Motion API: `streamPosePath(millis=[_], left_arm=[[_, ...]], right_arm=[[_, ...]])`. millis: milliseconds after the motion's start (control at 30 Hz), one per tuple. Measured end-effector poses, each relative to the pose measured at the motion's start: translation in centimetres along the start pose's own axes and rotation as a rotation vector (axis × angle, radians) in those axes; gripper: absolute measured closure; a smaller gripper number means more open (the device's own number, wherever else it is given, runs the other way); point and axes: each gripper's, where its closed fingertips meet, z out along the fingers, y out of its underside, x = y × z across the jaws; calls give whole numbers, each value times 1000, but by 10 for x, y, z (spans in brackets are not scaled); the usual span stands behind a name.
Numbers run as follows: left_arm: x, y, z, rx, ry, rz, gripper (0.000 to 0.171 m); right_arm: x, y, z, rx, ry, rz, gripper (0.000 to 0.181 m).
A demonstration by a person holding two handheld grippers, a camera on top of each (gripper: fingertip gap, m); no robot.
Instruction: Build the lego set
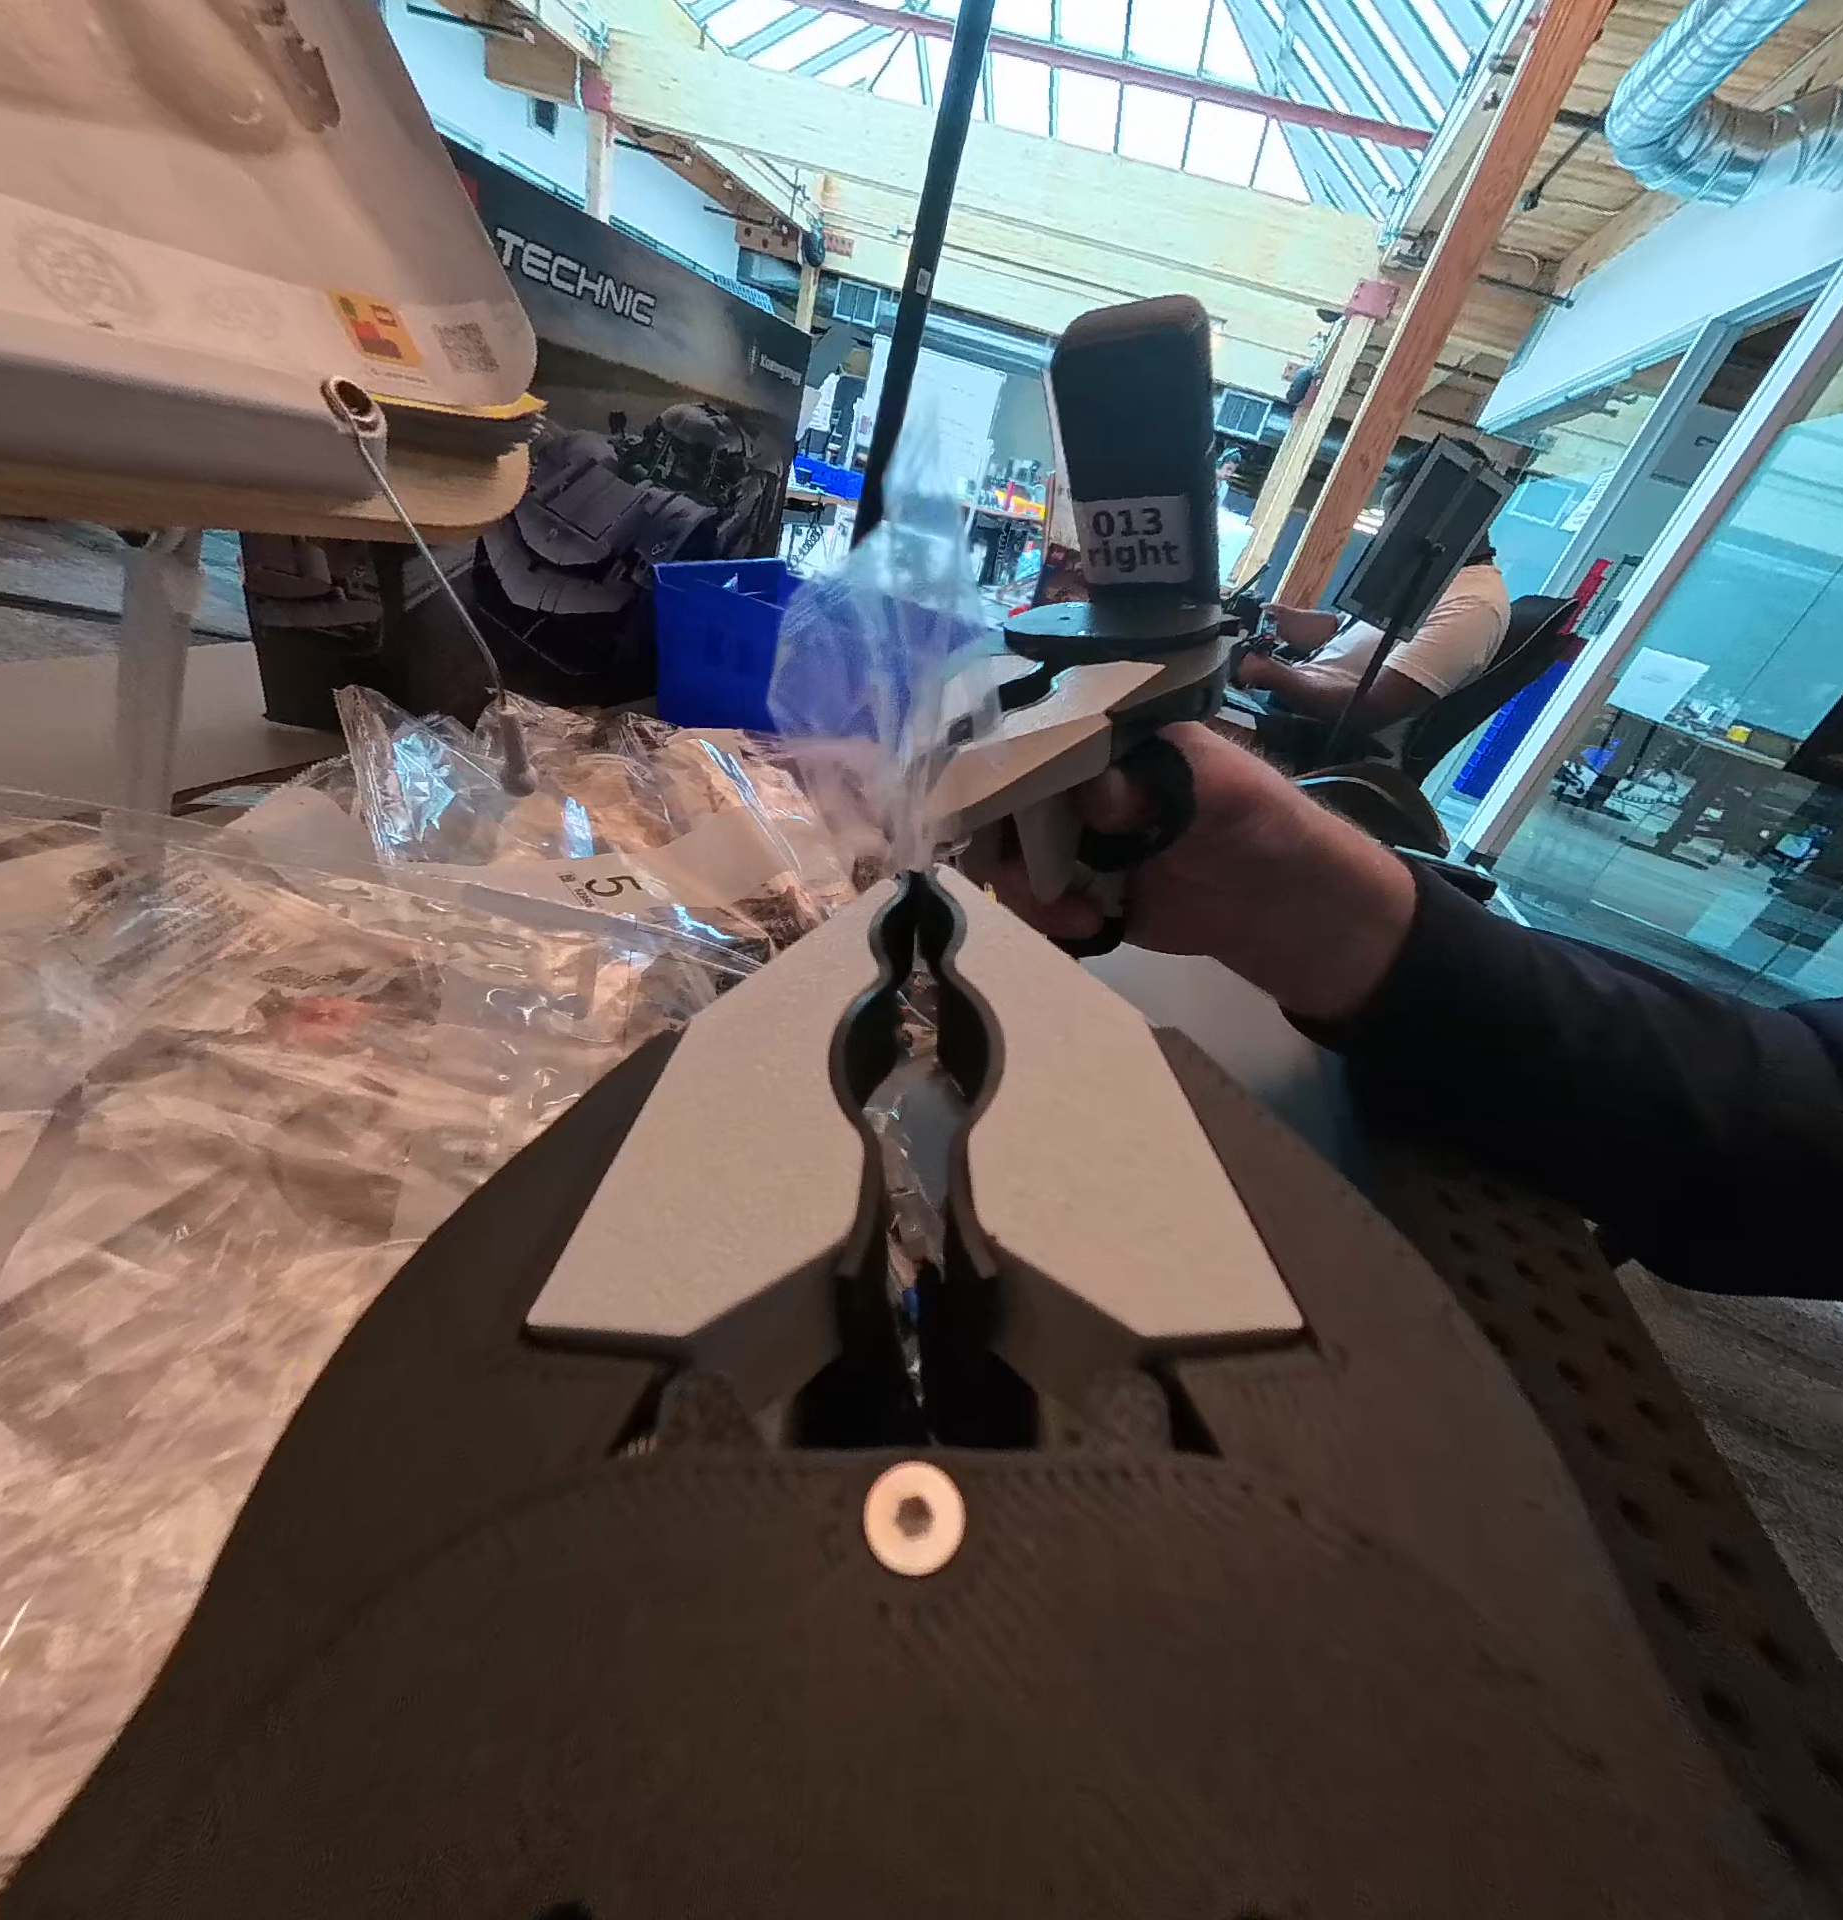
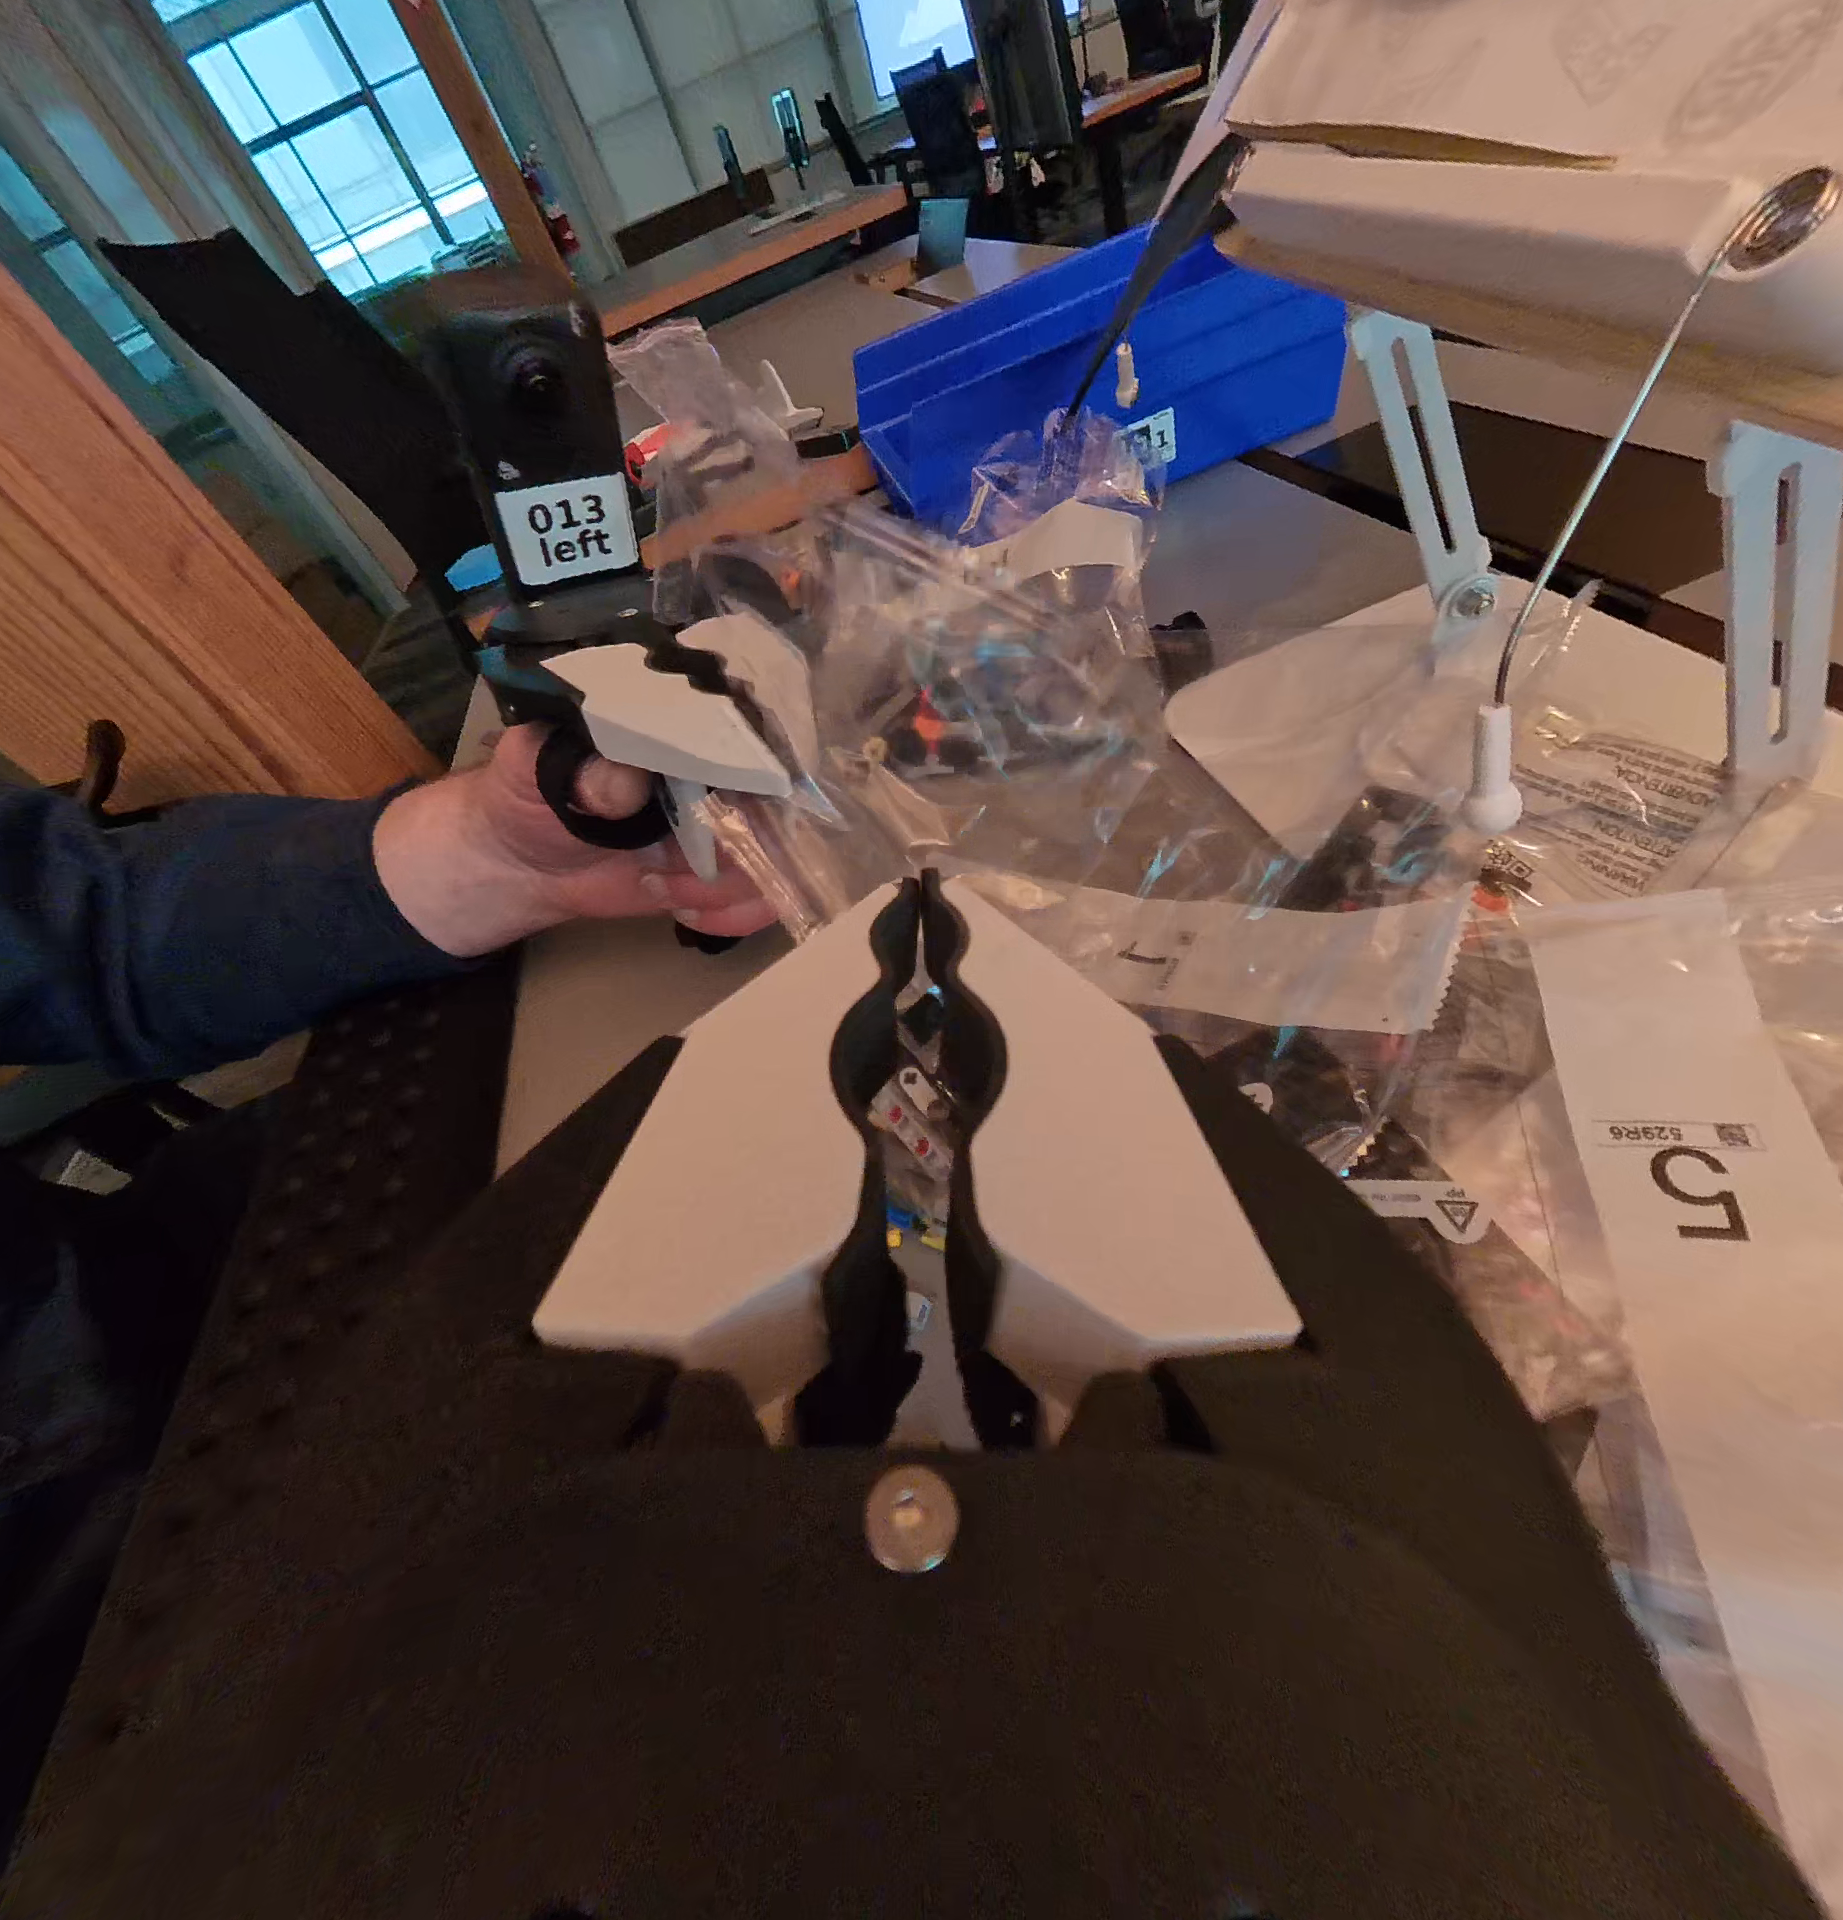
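Clear parts bag (image 1: 875,665), crumpled, held aloft between both tongs, small pieces inside. More sealed clear bags (image 2: 1312,987) with white numbered labels heaped across the worktop (image 2: 584,997).

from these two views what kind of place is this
Probably an open-plan workshop or office: exposed timber beams under skylights, a glass-walled room, rows of desks. Both grippers are shut on a clear plastic bag over a table.

Blue bin (image 2: 1093,343), clear bags (image 2: 1000,665)
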Motion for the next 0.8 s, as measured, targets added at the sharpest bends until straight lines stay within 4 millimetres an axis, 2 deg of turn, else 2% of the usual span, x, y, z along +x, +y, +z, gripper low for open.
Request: streamPosePath(millis=[367,500,700,800], left_arm=[[-15,-1,-5,10,-70,-17,171],[-12,-2,-5,1,-77,26,171],[-4,3,1,-43,-73,106,171],[0,4,3,-44,-57,112,171]], right_arm=[[-15,-13,-6,54,-47,-59,181],[-3,-16,-11,84,-2,-20,180],[4,-12,-8,54,45,-27,154],[-2,-8,-3,41,1,-15,164]])
